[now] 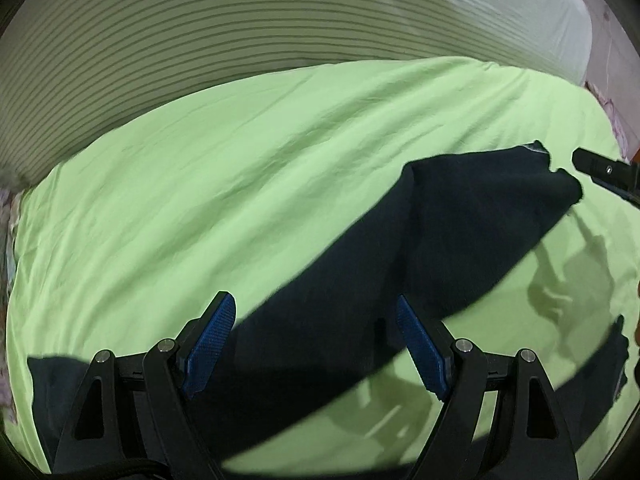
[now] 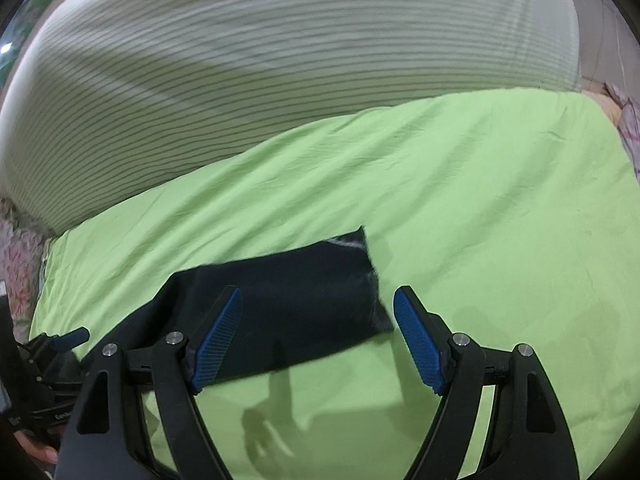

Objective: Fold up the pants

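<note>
Dark navy pants lie stretched across a light green bed sheet. In the left wrist view they run from the lower left up to the right. My left gripper is open above the pants' middle, holding nothing. In the right wrist view one end of the pants lies flat with a pale edge at its far corner. My right gripper is open just over that end, its right finger beyond the pants' edge. The right gripper also shows at the right edge of the left wrist view.
A large striped white-green cushion or bolster runs along the far side of the sheet. Floral fabric shows at the left and right edges. The left gripper's body is at the lower left of the right wrist view.
</note>
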`<state>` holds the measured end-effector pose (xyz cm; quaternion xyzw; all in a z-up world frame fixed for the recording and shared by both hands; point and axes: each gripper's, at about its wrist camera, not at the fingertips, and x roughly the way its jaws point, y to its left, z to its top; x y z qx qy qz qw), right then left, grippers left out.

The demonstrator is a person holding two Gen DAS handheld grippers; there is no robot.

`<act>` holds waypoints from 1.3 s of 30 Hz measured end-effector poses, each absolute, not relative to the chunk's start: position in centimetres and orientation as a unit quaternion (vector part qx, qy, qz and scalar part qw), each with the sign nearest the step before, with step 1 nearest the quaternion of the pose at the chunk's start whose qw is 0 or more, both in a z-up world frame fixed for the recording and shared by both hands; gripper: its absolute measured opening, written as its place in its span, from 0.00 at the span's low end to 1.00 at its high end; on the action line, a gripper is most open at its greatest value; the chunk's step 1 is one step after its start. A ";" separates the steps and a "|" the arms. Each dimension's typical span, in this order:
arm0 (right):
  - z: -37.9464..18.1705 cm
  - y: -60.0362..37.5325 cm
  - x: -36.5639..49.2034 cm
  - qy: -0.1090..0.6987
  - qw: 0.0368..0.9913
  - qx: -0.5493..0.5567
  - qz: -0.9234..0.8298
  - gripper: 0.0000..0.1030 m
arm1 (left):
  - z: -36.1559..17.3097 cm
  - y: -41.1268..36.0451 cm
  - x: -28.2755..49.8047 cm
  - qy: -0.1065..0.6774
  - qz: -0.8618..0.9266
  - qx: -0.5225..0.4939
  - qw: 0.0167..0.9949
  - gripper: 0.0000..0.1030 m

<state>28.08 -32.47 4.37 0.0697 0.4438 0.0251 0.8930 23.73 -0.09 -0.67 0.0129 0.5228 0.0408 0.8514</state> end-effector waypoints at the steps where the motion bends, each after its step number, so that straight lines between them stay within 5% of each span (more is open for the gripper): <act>1: 4.2 -32.8 28.6 0.447 0.891 0.075 0.025 0.76 | -0.9 -0.1 24.3 0.525 0.041 0.017 0.850 0.80; 8: 2.8 -34.1 32.7 0.466 0.880 0.085 0.027 0.76 | -2.9 0.4 27.5 0.553 0.030 0.044 0.831 0.79; 12: 1.8 -34.3 34.5 0.485 0.871 0.078 0.033 0.75 | -3.3 1.7 28.0 0.566 -0.014 0.010 0.824 0.54; 14: 0.8 -34.5 35.3 0.508 0.856 0.087 0.045 0.62 | -3.3 2.1 28.0 0.570 -0.040 -0.010 0.821 0.38; 17: -0.4 -35.1 35.8 0.529 0.841 0.101 0.045 0.33 | -2.9 2.2 27.9 0.573 -0.066 -0.022 0.816 0.20; 18: -0.3 -35.2 35.7 0.527 0.842 0.105 0.049 0.13 | -2.8 2.1 27.9 0.573 -0.072 -0.023 0.816 0.16; 19: 0.0 -35.3 35.5 0.527 0.841 0.109 0.054 0.09 | -2.6 2.2 27.7 0.572 -0.082 -0.029 0.815 0.14; 39: 8.0 -38.0 20.0 0.446 0.864 0.094 0.215 0.06 | 3.2 0.4 17.9 0.546 -0.248 -0.092 0.795 0.07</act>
